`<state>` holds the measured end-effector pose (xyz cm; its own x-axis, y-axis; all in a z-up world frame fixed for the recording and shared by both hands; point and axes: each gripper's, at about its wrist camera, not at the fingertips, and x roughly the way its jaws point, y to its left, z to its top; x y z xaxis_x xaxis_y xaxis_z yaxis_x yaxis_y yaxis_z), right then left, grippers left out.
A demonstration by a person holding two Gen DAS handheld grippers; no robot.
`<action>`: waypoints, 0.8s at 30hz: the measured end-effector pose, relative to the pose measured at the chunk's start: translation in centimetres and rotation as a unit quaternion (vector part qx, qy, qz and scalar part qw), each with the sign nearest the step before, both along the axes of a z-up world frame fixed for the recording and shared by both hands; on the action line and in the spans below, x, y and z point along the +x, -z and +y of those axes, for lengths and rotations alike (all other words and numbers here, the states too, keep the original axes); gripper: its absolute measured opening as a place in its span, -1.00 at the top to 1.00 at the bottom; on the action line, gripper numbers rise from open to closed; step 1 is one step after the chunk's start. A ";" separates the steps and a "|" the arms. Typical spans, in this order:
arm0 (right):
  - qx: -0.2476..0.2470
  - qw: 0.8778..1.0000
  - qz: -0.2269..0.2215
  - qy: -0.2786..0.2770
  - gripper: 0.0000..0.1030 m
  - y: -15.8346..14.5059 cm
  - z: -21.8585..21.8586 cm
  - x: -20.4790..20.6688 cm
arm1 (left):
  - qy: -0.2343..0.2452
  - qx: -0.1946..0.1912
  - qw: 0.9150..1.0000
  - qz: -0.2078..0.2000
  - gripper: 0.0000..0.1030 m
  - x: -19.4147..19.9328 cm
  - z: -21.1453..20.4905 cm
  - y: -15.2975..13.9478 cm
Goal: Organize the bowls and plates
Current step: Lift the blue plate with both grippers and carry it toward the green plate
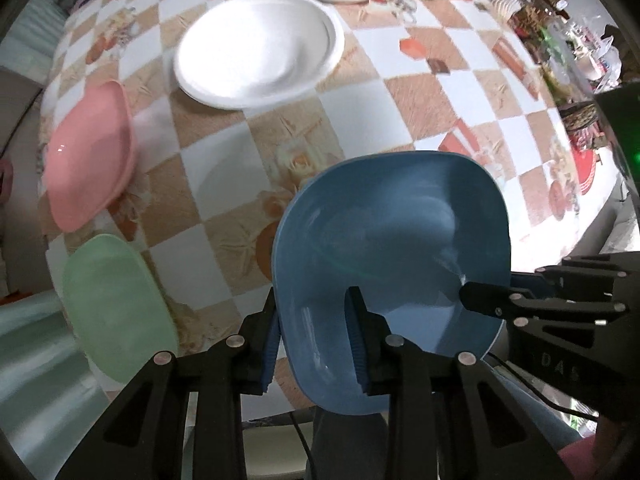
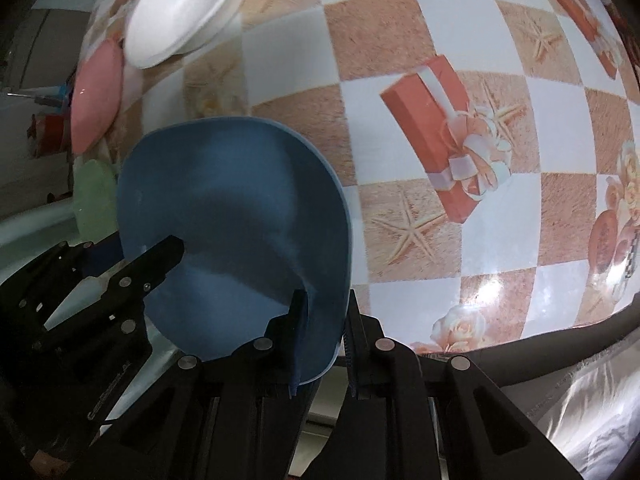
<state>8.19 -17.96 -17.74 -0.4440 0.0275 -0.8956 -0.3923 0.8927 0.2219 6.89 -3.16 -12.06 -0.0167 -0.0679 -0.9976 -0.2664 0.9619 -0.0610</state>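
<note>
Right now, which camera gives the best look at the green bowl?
The left wrist view: the green bowl shows nearly whole on the checked tablecloth, just below the pink bowl. The right wrist view catches only a pale green sliver at its left side, mostly hidden behind the blue bowl.

Both grippers' jaws clamp the blue bowl (image 2: 236,216) above the checked tablecloth (image 2: 440,60).

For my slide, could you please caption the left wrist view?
Both grippers' fingers clamp opposite rims of a square blue plastic bowl above the checkered tablecloth, beside pink, green and white dishes.
</note>
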 end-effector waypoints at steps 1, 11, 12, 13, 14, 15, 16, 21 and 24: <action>0.003 1.000 -0.001 -0.001 0.62 -0.5 0.2 0.1 | -0.001 -0.001 1.000 -0.004 0.35 0.0 0.2 -0.6; 0.029 0.999 -0.037 -0.011 0.61 -5.1 2.1 4.0 | -0.008 -0.001 0.999 -0.051 0.35 -3.1 2.6 -2.7; 0.030 0.999 -0.040 -0.013 0.61 -5.5 2.2 3.8 | -0.009 0.000 0.998 -0.054 0.35 -3.1 2.7 -2.9; 0.031 0.999 -0.042 -0.014 0.62 -5.6 2.4 4.0 | -0.009 0.001 0.998 -0.057 0.35 -3.1 2.9 -3.4; 0.030 0.999 -0.043 -0.015 0.61 -5.8 2.4 4.0 | -0.009 0.002 0.998 -0.060 0.35 -3.4 3.1 -3.7; 0.030 0.998 -0.044 -0.016 0.61 -5.9 2.6 4.1 | -0.009 0.003 0.998 -0.063 0.35 -3.5 3.2 -3.9; 0.031 0.998 -0.045 -0.017 0.61 -6.1 2.8 4.0 | -0.009 0.004 0.998 -0.065 0.35 -3.5 3.3 -4.0; 0.033 0.998 -0.050 -0.022 0.61 -7.1 3.9 3.7 | -0.013 0.006 0.997 -0.070 0.35 -3.7 3.8 -4.4; 0.037 0.998 -0.051 -0.024 0.61 -7.5 4.3 3.6 | -0.015 0.007 0.997 -0.072 0.35 -3.9 4.1 -4.6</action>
